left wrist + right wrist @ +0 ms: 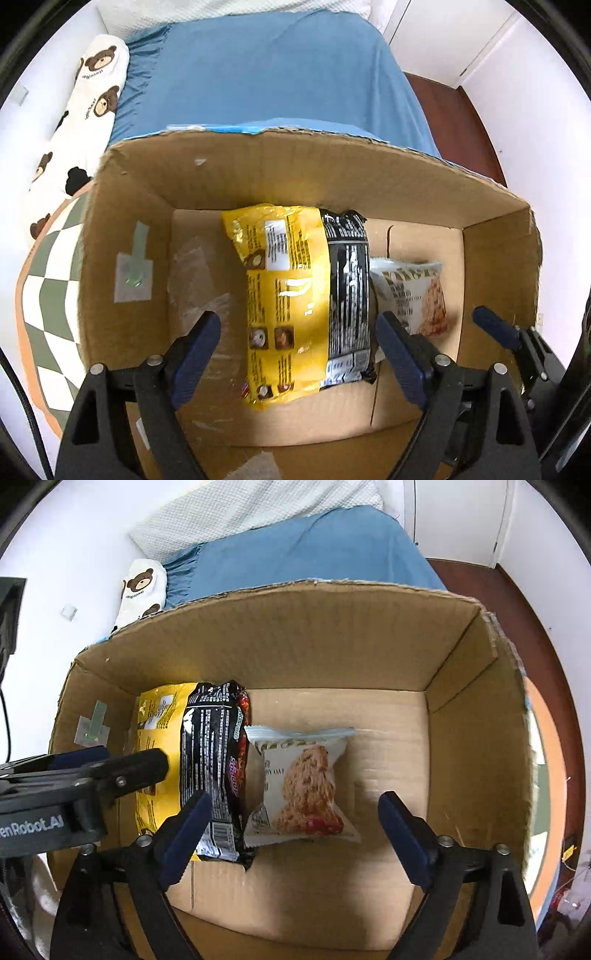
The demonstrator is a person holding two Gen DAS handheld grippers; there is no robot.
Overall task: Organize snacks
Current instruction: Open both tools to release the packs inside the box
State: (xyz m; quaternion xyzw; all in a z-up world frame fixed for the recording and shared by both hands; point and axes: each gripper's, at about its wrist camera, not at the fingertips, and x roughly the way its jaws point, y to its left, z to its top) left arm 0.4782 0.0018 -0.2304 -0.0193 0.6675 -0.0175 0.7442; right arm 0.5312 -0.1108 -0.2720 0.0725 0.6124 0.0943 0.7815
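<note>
Beside a blue bed, the cardboard box (461,738) holds a white snack packet (301,786) lying loose just ahead of the wide-open, empty right gripper (295,834), nearer than the open left gripper (299,354)

an open cardboard box (461,746) fills the view, with 3 snack packs lying side by side on its floor: a yellow pack (155,731) at the left, a black noodle pack (210,760) beside it, and a white snack pack (299,786) touching the black one. the right gripper (295,823) hangs over the white pack, jaws spread wide, pads clear of it. the left gripper (140,768) reaches in over the yellow pack. blue bedding (295,550) lies behind the box.
</note>
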